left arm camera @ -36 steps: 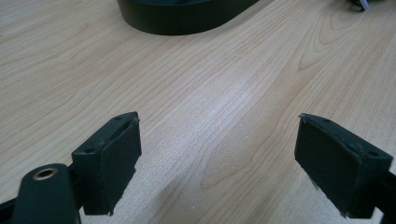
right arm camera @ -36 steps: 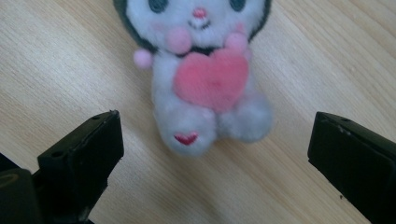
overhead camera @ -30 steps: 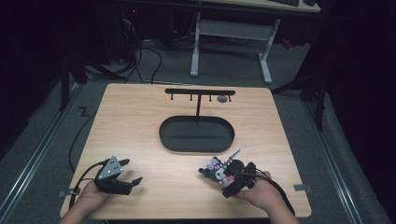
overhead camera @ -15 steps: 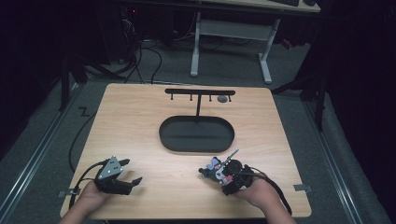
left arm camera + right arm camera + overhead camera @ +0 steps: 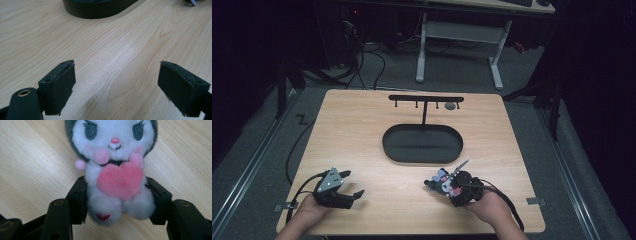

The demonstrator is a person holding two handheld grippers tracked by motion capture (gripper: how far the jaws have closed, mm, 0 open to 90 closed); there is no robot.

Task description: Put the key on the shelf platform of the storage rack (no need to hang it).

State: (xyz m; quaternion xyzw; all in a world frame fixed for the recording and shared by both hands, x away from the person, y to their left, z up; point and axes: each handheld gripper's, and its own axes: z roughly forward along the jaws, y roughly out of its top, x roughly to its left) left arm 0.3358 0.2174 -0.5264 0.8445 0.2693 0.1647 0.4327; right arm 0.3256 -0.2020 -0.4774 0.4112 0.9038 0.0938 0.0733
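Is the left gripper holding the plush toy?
No, the left gripper is open over bare table; the right gripper squeezes the plush toy.

**Inspector A:** The table (image 5: 362, 145) is showing as pale wood, smooth, with plain grain and a soft sheen in the left gripper view. The oval tray (image 5: 422, 145) is looking black and matt, with the rack (image 5: 426, 98) behind it reading as thin dark metal.

**Inspector B:** The plush toy (image 5: 116, 167) is presenting as fluffy cloth: white pile, a grey hood, a pink felt-like heart and stitched eyes. The right gripper (image 5: 117, 200) is looking like matt black plastic with brass-coloured inserts; the left gripper (image 5: 117, 87) pads are appearing dull, rubbery and slightly rough at the edges.
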